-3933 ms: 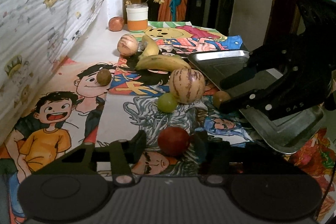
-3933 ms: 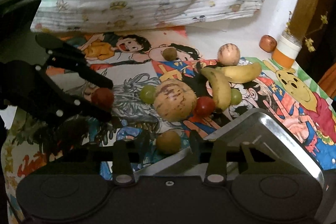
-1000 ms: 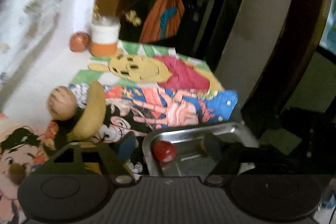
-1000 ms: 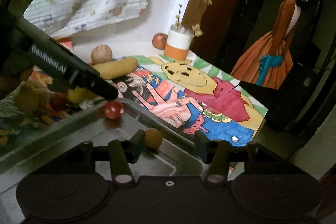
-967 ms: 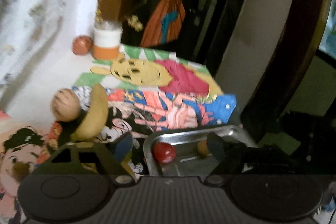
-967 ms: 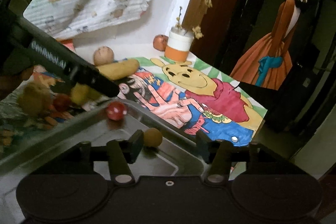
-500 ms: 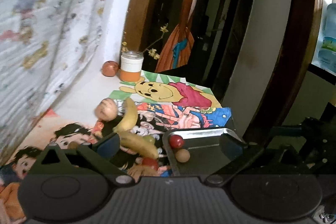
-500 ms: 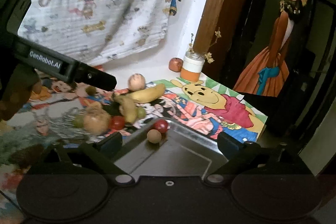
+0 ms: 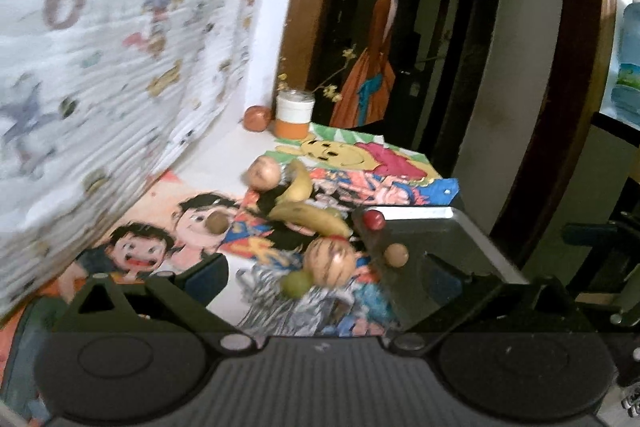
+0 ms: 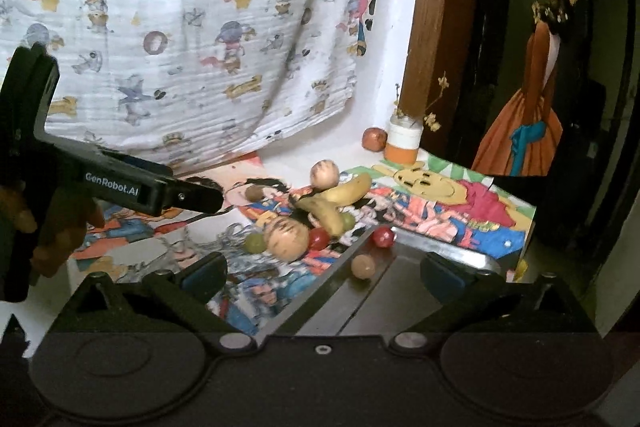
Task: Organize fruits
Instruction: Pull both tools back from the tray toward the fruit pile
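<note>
Both my tongs empty: left tongs (image 9: 328, 279) and right tongs (image 10: 324, 275) have jaws just gone fully wide, nothing between the pads. Progress, by my read: early. Tray (image 9: 452, 259) sits ahead-right of the left tongs and straight ahead of the right ones, holding only two small fruits, tan ball (image 9: 397, 255) and red ball (image 9: 374, 219), both near its far-left corner. Still on the mat, ahead-left of both tongs, largest first: striped melon (image 9: 330, 262), two bananas (image 9: 316, 217), small striped melon (image 9: 263, 174), brown fruit (image 9: 218, 223), green grape (image 9: 297, 284). An apple (image 9: 256, 118) sits beside the jar (image 9: 294, 115) at the far end, well apart from the rest; maybe not part of the job. View differences: right cam shows a red tomato (image 10: 319, 238) and a second grape (image 10: 347, 221) tucked by the bananas, barely visible from the left cam; it also shows a hand (image 10: 48, 223) on the left tongs. Left cam only catches the right tongs' dark edge, far right.
</note>
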`<state>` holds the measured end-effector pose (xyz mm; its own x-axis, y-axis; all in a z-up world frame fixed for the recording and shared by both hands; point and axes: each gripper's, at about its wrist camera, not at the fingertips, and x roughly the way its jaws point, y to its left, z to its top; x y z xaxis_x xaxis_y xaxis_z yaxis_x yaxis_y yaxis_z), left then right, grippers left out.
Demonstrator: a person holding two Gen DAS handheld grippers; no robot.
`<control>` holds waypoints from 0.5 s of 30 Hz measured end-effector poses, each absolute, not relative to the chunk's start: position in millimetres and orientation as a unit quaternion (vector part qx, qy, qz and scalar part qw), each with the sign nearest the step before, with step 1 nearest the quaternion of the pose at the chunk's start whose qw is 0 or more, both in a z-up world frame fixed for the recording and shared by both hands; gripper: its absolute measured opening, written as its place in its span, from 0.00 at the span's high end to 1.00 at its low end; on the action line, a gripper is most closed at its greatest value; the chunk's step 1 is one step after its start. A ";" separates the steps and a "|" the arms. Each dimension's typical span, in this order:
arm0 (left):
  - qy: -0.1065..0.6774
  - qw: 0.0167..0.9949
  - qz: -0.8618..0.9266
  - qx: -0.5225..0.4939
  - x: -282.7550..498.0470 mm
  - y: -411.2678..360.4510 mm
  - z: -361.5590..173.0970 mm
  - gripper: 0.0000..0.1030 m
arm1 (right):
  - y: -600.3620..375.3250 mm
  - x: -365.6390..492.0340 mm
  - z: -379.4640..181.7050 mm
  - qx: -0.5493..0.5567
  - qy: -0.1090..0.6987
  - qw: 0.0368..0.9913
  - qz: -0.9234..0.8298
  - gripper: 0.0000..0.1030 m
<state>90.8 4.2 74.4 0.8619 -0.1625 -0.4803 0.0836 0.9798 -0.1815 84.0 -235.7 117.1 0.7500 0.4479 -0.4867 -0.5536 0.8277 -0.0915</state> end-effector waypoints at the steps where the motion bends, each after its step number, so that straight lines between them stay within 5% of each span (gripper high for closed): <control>1: 0.257 0.961 -0.062 -0.079 86.1 6.3 72.1 0.00 | -235.6 79.6 114.8 -0.110 0.231 0.930 0.263 0.01; 15: 0.292 0.953 -0.025 -0.071 53.7 32.8 33.6 0.00 | -234.5 50.8 68.8 -0.012 0.281 0.938 0.203 0.00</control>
<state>53.7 32.8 33.6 0.8279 -0.0897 -0.5536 0.0071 0.9887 -0.1496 50.8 -234.5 68.8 0.7602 0.3736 -0.5316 -0.3867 0.9176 0.0920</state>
